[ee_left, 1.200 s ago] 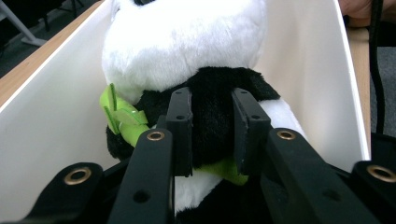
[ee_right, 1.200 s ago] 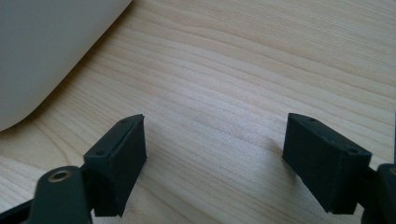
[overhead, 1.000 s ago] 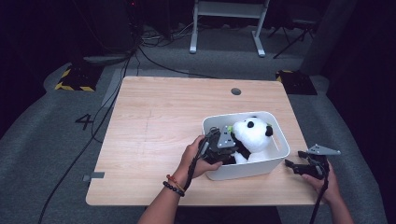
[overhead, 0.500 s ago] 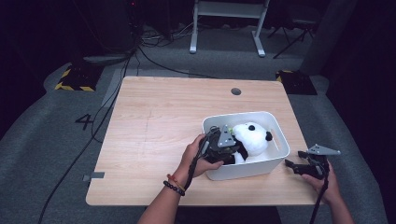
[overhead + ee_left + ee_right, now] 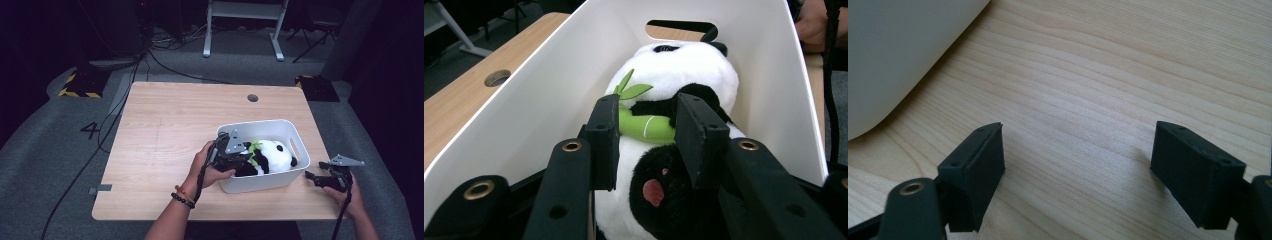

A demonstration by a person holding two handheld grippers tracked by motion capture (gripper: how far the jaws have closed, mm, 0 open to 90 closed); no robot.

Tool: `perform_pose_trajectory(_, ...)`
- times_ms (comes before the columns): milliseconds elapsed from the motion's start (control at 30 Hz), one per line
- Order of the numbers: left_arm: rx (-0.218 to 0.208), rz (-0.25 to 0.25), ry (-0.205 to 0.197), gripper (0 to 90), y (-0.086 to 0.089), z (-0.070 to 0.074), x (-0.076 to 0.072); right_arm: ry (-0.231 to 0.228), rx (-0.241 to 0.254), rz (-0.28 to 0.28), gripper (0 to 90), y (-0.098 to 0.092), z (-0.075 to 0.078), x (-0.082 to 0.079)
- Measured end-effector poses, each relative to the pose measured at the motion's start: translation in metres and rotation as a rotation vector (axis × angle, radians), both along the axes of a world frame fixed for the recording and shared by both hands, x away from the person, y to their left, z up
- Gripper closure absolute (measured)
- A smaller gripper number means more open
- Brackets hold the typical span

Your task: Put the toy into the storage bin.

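A black-and-white plush panda holding a green bamboo stalk lies inside a white plastic bin on the wooden table. My left gripper reaches into the bin from its left end. In the left gripper view its jaws flank the panda at the bamboo and the black arm. They have just been opening, with the panda still between them and the grip loosened. My right gripper hovers low over the table to the right of the bin, open, with bare wood between its jaws.
The bin's wall rises close on both sides of the left jaws, and its rounded corner lies just left of the right gripper. A round cable hole sits near the table's far edge. The table's right edge is close to the right hand.
The panda has sunk from a more upright pose to lying lower in the bin. The left jaws have spread a little around it. The right gripper has not moved.
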State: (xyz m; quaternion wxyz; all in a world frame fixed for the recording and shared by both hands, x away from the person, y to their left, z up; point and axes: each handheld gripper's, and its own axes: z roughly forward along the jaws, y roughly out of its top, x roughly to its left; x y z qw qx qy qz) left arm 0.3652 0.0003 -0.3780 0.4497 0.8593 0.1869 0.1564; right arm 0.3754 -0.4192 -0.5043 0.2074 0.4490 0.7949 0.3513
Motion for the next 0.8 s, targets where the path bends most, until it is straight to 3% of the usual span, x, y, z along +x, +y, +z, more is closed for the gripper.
perform_pose_trajectory(800, -0.012, -0.006, 0.007, 54.4, 0.012, 0.003, 0.003, 0.0, 0.0, 0.0, 21.4, 0.0, 0.0, 0.0)
